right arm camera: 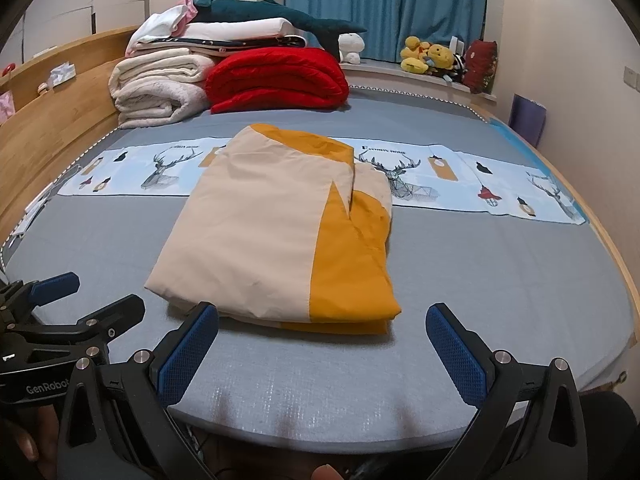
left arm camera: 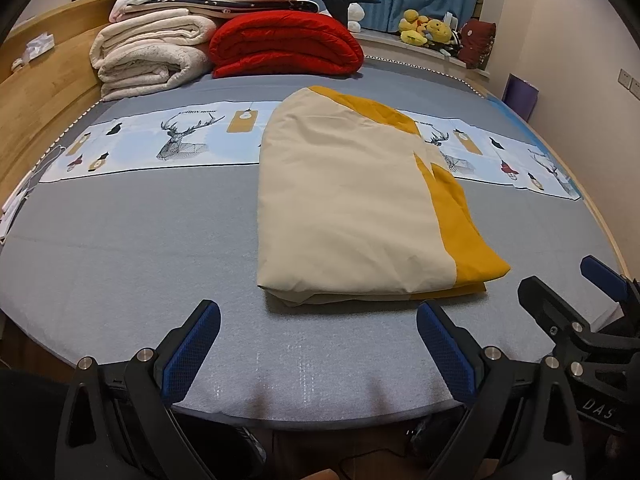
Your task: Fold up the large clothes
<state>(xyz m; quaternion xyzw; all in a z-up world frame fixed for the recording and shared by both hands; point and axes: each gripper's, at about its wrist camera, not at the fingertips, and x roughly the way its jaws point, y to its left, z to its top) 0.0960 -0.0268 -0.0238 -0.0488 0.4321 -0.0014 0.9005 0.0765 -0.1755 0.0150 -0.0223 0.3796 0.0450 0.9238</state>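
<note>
Bed (left arm camera: 120, 240): grey cover, bedding stacked at head. Cream-and-yellow garment (left arm camera: 352, 208): mid-bed, folded into a layered rectangle; folding apparently near done. Left gripper (left arm camera: 318, 344), right gripper (right arm camera: 322, 344): jaws spread, empty, near edge. Next: perhaps final fold or tidy.

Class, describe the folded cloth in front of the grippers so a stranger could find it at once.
Start at the grey bed and its printed deer strip. On the bed's middle, overlapping that strip, lies the folded cloth. Unlike the red quilt and white blankets stacked behind, it is flat and two-toned, cream and mustard yellow.
</note>
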